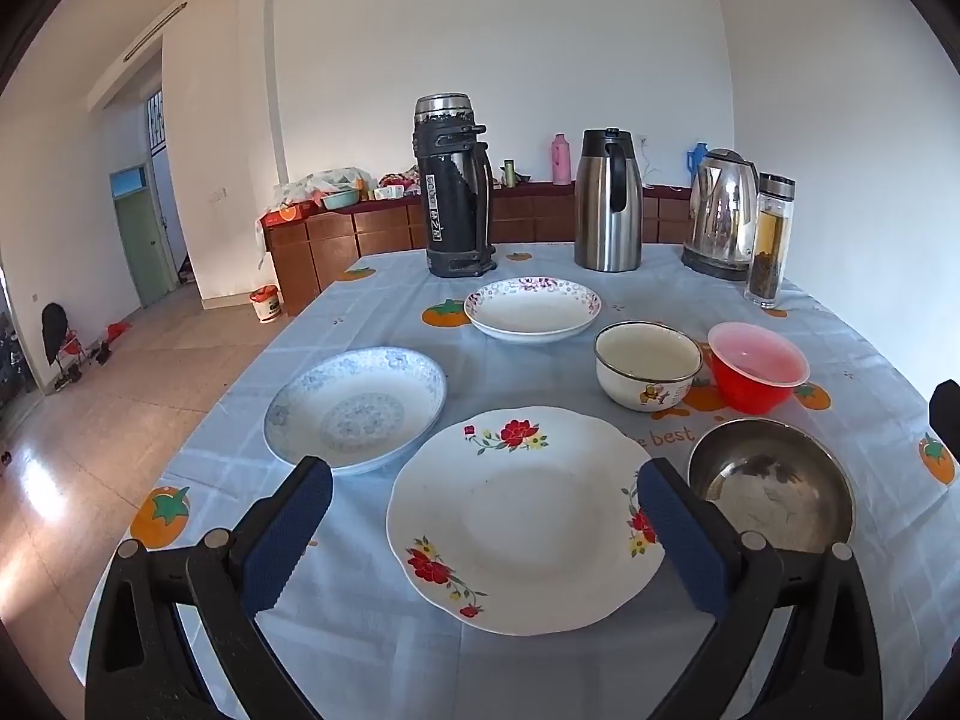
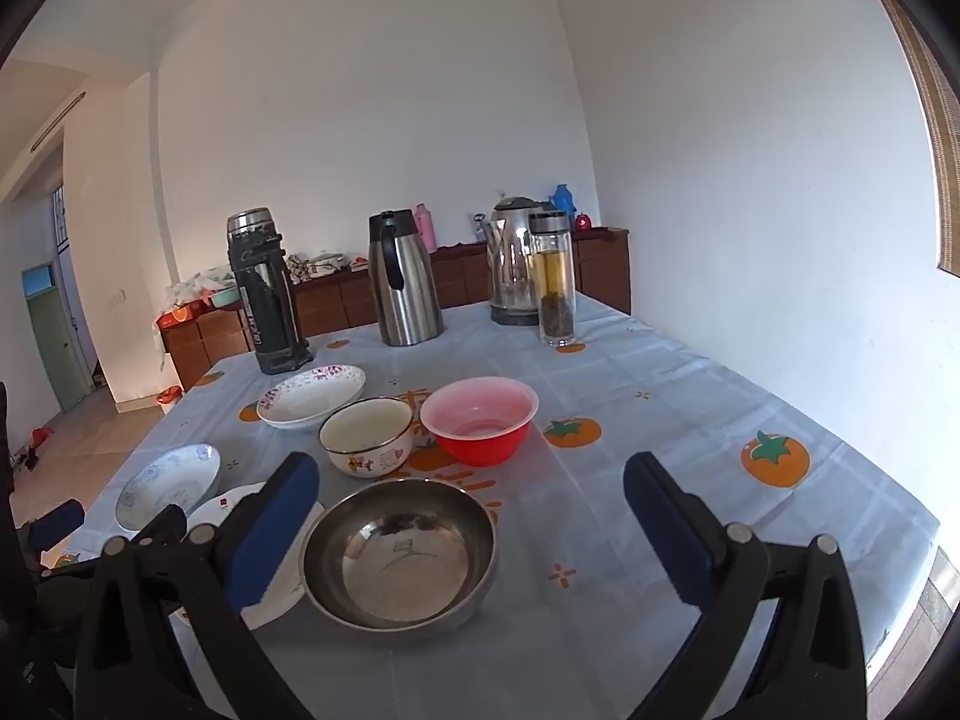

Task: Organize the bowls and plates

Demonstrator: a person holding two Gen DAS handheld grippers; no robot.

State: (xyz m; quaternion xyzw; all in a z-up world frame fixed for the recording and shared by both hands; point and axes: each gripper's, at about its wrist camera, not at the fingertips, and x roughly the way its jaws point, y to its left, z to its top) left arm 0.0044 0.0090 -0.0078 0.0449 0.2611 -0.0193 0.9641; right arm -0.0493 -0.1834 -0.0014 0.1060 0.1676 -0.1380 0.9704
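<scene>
Far edge of table (image 1: 840,324): black flask (image 1: 454,192), steel jug (image 1: 607,204), kettle (image 1: 720,216), tea bottle (image 1: 770,243), all well behind the dishes. Mid-table: purple-rim plate (image 1: 533,307), blue plate (image 1: 355,408), enamel bowl (image 1: 648,365) just beside red bowl (image 1: 757,365). Left gripper (image 1: 483,501) spread wide, empty, poised over red-flower plate (image 1: 522,516). Right gripper (image 2: 471,495) spread wide, empty; steel bowl (image 2: 401,552) near its left finger, w/ flower plate partly hidden behind that finger.
</scene>
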